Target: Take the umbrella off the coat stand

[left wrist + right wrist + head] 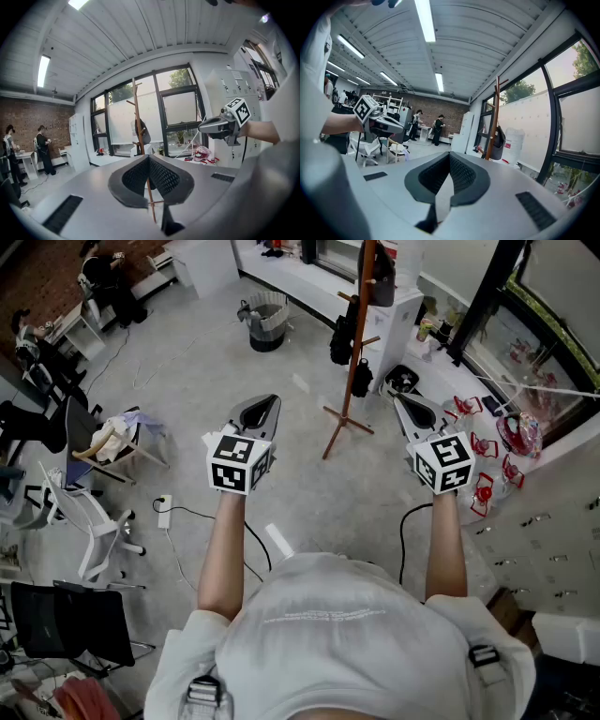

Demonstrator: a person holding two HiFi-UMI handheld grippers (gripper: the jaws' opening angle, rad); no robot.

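The person's two forearms reach forward, level with each other. The left gripper (pixel 257 414) has its jaws pressed together with nothing between them, as the left gripper view shows (pixel 149 158). The right gripper (pixel 415 411) is likewise closed and empty (pixel 450 156). Both hover over the bare grey floor (pixel 309 493), well apart from each other and short of the coat stand (pixel 354 343), which rises between them and a little farther off. A slim dark bundle that looks like the folded umbrella (pixel 360 379) hangs low against the stand's wooden pole, untouched by either gripper. Other dark items hang beside and above it. Beyond the stand, a bin (pixel 265 322) sits on the floor near the white bench (pixel 300 282) under the windows.
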